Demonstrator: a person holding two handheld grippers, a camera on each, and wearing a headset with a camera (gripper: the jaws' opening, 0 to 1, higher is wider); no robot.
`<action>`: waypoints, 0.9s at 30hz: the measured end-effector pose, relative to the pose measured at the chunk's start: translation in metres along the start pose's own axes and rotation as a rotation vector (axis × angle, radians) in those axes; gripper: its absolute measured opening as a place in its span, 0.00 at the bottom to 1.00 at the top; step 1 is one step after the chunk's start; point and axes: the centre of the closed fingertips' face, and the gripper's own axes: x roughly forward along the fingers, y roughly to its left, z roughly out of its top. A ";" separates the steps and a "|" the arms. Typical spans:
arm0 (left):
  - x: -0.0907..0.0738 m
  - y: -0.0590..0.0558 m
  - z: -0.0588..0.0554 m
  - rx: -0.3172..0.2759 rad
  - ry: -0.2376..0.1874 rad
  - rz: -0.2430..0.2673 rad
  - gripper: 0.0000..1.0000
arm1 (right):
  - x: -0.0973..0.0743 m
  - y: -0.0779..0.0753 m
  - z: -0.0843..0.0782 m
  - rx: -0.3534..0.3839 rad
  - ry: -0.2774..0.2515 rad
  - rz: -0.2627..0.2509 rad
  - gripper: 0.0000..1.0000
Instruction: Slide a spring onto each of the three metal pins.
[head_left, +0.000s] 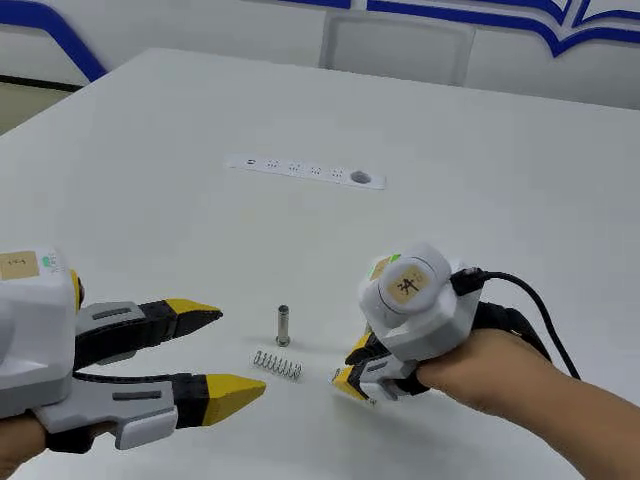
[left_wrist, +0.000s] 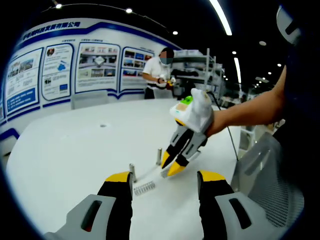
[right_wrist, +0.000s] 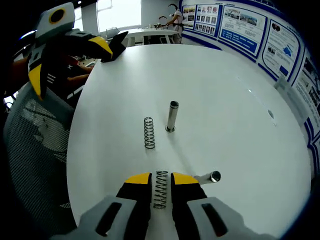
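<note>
One metal pin stands upright on the white table, and a loose spring lies just in front of it. My left gripper is open at the lower left, its yellow tips pointing at that spring and pin. My right gripper is tipped down to the table on the right. Its narrow-set jaws are shut on a second spring against the tabletop. A second pin sits just right of those jaws. The upright pin and loose spring lie ahead.
A white power strip lies farther back on the table. A black cable trails from the right gripper. A mesh chair stands at the table's side, and a person stands beyond the far end.
</note>
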 end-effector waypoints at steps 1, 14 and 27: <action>0.000 0.000 0.000 0.000 0.000 0.000 0.53 | 0.001 0.000 -0.001 -0.002 0.008 0.002 0.16; 0.000 -0.001 0.000 -0.001 0.001 -0.001 0.53 | 0.012 0.001 -0.006 0.008 0.073 0.031 0.12; 0.005 -0.008 0.000 0.008 0.015 -0.027 0.52 | -0.015 0.006 0.002 0.050 -0.027 0.009 0.11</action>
